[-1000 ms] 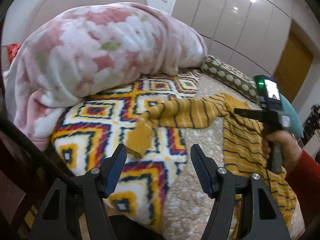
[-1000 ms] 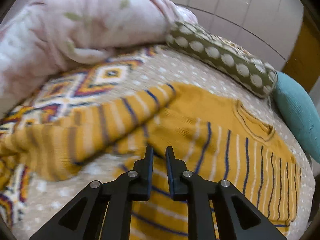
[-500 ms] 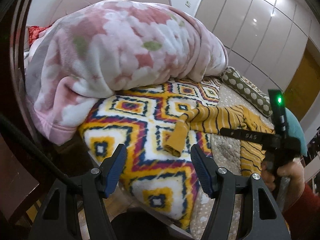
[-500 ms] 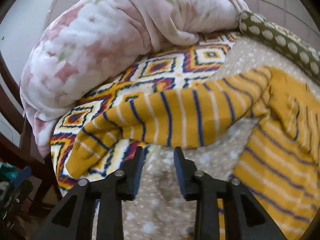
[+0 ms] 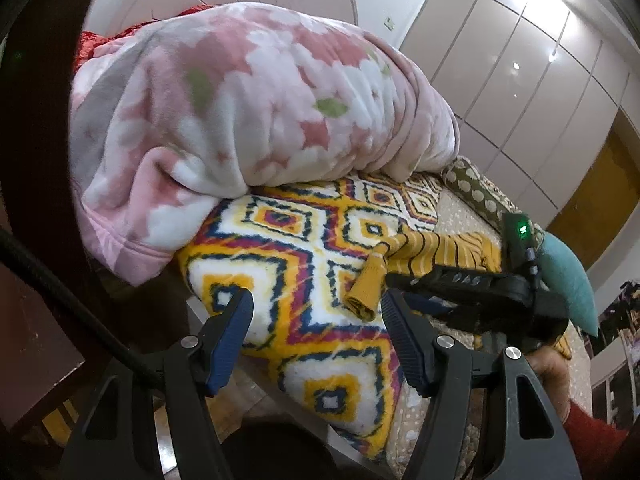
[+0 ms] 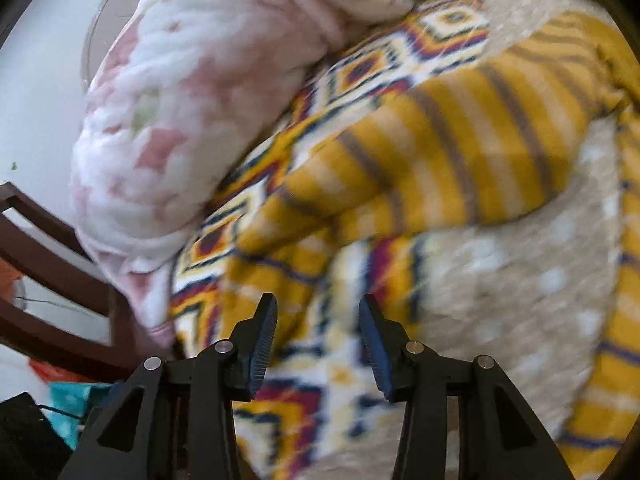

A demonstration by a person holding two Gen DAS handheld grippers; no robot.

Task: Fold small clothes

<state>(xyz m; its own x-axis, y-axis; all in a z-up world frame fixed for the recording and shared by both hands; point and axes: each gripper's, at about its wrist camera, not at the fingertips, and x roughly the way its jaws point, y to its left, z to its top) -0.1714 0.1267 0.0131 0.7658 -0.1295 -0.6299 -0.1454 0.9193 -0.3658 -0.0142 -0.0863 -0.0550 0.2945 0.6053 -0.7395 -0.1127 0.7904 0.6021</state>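
Left wrist view: the left hand-held gripper (image 5: 316, 316) hangs with its jaws wide apart and nothing between them, off the near corner of the patterned blanket (image 5: 304, 240). The yellow striped sweater (image 5: 436, 246) lies on the bed beyond, one sleeve stretched onto the patterned blanket so that its plain cuff (image 5: 366, 288) rests just past the left gripper's fingertips, not touching them. A bulky pink floral blanket (image 5: 240, 120) is heaped on the far side of the patterned blanket. To the right of the cuff, the right hand-held gripper (image 5: 394, 278) reaches in low over the sweater; from here I cannot tell how its jaws stand. A teal pillow (image 5: 568, 276) sits behind it.

Right wrist view, blurred by motion: the right hand-held gripper (image 6: 318, 320) is open wide and holds nothing. It points at the patterned blanket (image 6: 352, 240), with the sweater's (image 6: 460, 136) sleeve lying just beyond its tips and the pink floral blanket (image 6: 192, 100) farther left.
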